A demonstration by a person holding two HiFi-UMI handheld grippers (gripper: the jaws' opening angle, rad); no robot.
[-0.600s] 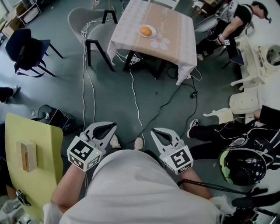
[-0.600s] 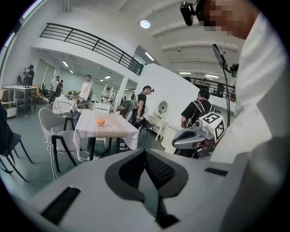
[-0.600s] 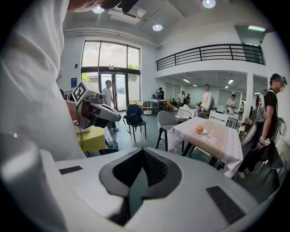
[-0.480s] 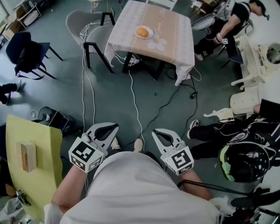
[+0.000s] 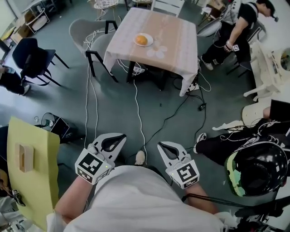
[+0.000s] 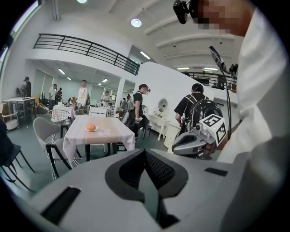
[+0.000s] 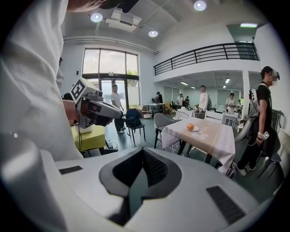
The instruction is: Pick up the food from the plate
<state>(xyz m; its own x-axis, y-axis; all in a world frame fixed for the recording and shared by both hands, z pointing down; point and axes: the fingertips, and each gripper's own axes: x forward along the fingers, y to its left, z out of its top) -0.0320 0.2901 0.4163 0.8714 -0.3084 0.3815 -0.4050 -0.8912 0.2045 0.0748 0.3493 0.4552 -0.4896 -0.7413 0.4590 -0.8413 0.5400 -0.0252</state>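
An orange round food (image 5: 141, 40) lies on a white plate (image 5: 147, 42) on a table with a pale cloth (image 5: 176, 41), far ahead across the floor. The same food (image 6: 91, 127) shows small in the left gripper view, and the food (image 7: 190, 126) shows on its plate (image 7: 194, 129) in the right gripper view. My left gripper (image 5: 121, 136) and right gripper (image 5: 161, 146) are held close to my body, both shut with nothing between the jaws, far from the table.
Grey chairs (image 5: 88, 31) stand at the table's left and a white chair (image 5: 167, 5) behind it. Cables (image 5: 138, 95) trail over the grey floor. A yellow table (image 5: 31, 167) is at my left. A person (image 5: 235, 27) stands at the table's right; another sits at my right (image 5: 235, 145).
The view has drifted so the table and plate sit lower and more to the left in the head view. Both grippers stay shut and close to my body.
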